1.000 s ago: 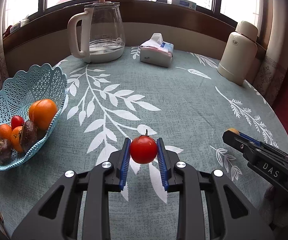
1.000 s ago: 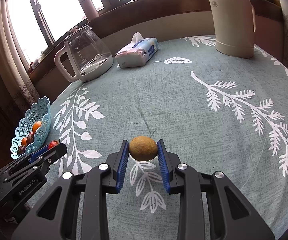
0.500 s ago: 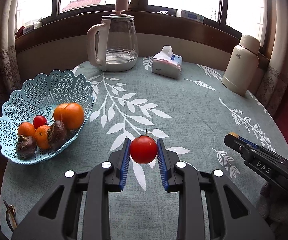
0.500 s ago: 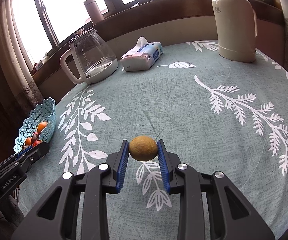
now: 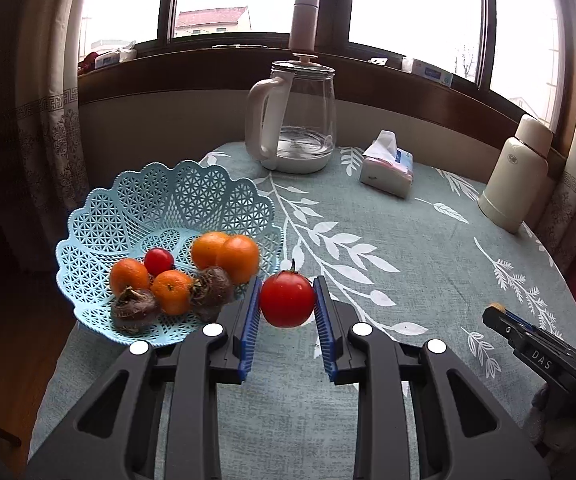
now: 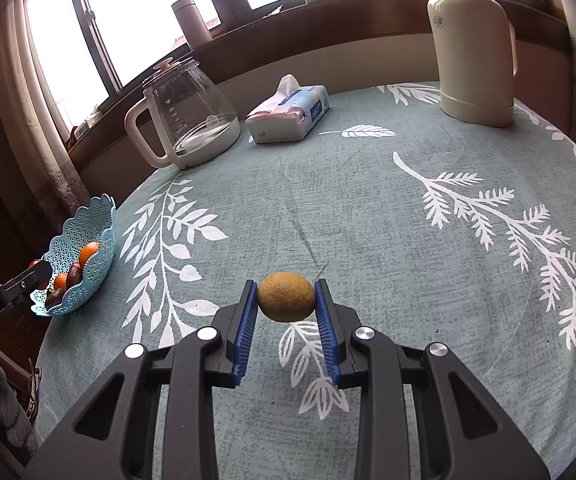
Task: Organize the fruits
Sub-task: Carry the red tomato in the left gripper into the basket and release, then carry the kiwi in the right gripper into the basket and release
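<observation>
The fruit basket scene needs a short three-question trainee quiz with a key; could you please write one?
1. True or false: the left tongs are shut on a tomato.
2. Which fruit do the right tongs hold? A) orange B) kiwi C) banana
3. Fill in: the glass kettle stands beside the ____ pack.

Key: 1 true; 2 B; 3 tissue. The blue basket already holds oranges and other fruit.

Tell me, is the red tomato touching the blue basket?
Apart. The left wrist view shows the tomato gripped in the left tongs, beside the basket rim.
</observation>
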`<state>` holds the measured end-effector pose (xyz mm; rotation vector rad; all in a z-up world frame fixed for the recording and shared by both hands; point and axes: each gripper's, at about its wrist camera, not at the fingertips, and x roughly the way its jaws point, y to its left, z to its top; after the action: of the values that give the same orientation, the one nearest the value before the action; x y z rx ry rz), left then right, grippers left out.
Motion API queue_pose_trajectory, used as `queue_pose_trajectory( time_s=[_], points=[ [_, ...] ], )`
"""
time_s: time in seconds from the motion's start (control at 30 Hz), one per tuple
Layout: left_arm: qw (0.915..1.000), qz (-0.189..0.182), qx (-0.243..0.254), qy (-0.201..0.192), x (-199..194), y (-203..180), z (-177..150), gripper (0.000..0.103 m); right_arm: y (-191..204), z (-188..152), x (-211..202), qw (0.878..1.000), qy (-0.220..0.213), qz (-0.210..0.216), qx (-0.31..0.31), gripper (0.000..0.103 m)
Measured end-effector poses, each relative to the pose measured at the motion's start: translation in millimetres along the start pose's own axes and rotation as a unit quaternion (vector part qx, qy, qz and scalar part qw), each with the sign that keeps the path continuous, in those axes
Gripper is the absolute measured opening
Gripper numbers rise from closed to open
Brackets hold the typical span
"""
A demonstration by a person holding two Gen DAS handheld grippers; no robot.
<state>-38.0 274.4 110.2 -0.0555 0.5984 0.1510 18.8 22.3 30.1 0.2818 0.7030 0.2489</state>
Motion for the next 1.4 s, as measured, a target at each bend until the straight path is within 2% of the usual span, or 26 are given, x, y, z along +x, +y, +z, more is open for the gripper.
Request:
queue_pose_trajectory(
  time_s=[0.27, 0.77, 0.83, 0.93, 0.97, 1.4],
  points=[
    [0.9986, 0.043, -0.026, -0.014, -5.7, 42.1, 8.9, 0.027, -0.2, 0.0, 0.1, 1.0, 0.0, 0.0, 0.0, 0.029],
    [0.9942, 0.093, -0.055, 0.001, 10.7, 87.7, 4.2, 0.027, -0.2, -0.4, 0.7, 1.0, 0.001, 0.0, 0.0, 0.03],
    [0.9939, 0.093, -0.059, 0.004, 13.0, 90.7, 3.5, 0.028, -0.1, -0.4, 0.9, 1.0, 0.001, 0.0, 0.0, 0.029],
    [0.993, 0.097, -0.068, 0.004, 13.0, 95.5, 2.3, 0.043, 0.0, -0.5, 0.9, 1.0, 0.001, 0.0, 0.0, 0.029],
    [0.9929, 0.097, -0.069, 0.003, 12.2, 96.3, 2.1, 0.045, 0.1, -0.6, 0.9, 1.0, 0.001, 0.0, 0.0, 0.029],
    [0.989, 0.117, -0.09, -0.009, -5.9, 114.0, -3.4, 0.045, 1.9, -3.2, 2.4, 1.0, 0.0, 0.0, -0.004, 0.029]
  ],
)
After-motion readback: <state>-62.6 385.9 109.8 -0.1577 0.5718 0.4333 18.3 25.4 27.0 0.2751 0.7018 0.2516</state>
